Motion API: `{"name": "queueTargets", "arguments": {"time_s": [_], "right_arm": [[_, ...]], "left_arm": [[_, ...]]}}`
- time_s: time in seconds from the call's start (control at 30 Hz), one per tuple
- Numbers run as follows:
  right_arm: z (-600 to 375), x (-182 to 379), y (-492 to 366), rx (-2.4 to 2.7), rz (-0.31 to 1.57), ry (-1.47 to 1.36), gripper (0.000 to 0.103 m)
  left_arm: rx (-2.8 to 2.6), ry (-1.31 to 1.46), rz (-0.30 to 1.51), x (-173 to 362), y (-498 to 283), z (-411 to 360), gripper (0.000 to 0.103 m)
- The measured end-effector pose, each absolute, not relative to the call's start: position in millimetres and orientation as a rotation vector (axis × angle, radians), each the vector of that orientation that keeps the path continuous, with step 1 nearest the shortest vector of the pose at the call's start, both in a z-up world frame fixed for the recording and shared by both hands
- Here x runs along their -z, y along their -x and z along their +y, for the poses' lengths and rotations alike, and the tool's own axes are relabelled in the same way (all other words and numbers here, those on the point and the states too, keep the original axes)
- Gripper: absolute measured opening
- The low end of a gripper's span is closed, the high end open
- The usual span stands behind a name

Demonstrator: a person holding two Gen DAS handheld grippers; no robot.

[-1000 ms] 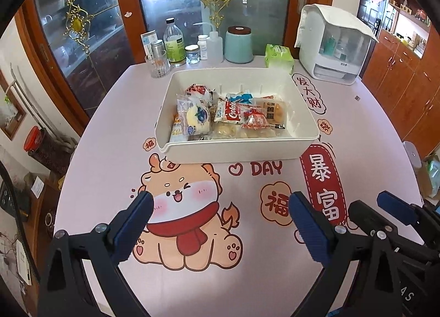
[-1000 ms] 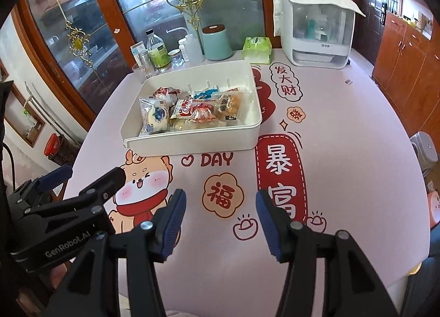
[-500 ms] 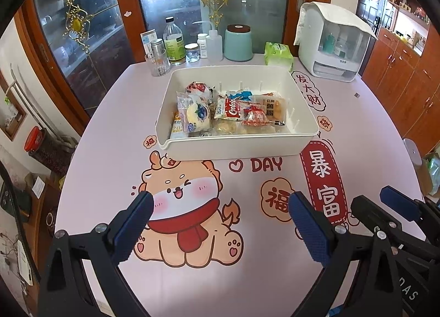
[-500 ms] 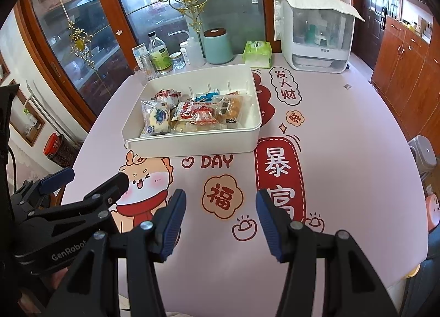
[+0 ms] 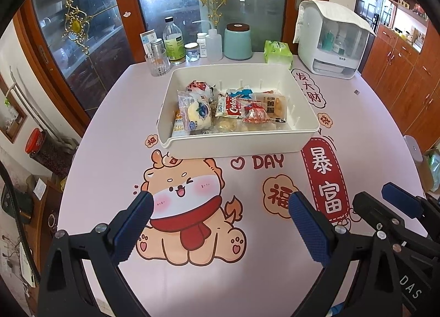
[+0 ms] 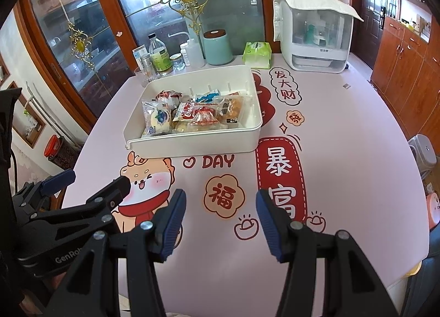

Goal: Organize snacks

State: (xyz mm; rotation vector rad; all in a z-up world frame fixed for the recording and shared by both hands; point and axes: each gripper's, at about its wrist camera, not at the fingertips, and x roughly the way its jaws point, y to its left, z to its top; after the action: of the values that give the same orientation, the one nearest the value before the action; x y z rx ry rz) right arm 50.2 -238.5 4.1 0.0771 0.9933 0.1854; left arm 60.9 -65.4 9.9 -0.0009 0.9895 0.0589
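Wood-framed glass doors with gold ornaments stand behind a pink desk [image 5: 110,152] printed with a cartoon dog and red Chinese characters.

Left wrist view:
- A white bin [image 5: 239,144] sits on the far half of the desk, well apart from the left gripper [image 5: 220,223].
- The snacks [image 5: 228,112] lie piled in the near half of the bin. A blueberry bun pack [image 5: 195,113] is at the left, a red-and-white wafer pack [image 5: 231,105] in the middle, and a pastry pack [image 5: 271,105] at the right.
- Behind the bin stand a drinking glass [image 5: 158,64], a clear bottle [image 5: 173,41], a teal canister [image 5: 238,41] and a green tissue pack [image 5: 277,52].
- A white appliance [image 5: 332,42] with a cloth over its top stands at the far right corner.
- The left gripper is above the printed dog, near the front edge. Its blue-padded fingers [image 5: 132,227] are wide apart and hold nothing.
- The right gripper [image 5: 385,201] shows at the lower right edge, seen from the side.

Right wrist view:
- The bin [image 6: 198,144] appears left of centre, with the snacks [image 6: 192,115] inside against its near wall.
- The teal canister [image 6: 218,47], tissue pack [image 6: 257,54] and appliance [image 6: 316,39] line the back of the desk [image 6: 343,152].
- The right gripper [image 6: 220,219] is above the front part of the desk, well apart from the bin. Its fingers [image 6: 173,223] are apart and empty.
- The left gripper [image 6: 90,182] shows at the left, beside the right one, with its fingers apart.
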Motion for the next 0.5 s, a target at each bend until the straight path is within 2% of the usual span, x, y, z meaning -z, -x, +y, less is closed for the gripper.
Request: {"name": "queueTargets", "arguments": {"time_s": [0.5], "right_arm": [[-234.6, -2.8, -45.9, -0.184, 0.996, -0.086, 0.054]], "left_arm": [[-0.047, -0.001, 1.004, -6.9, -60.5, -61.8, 0.098]]}}
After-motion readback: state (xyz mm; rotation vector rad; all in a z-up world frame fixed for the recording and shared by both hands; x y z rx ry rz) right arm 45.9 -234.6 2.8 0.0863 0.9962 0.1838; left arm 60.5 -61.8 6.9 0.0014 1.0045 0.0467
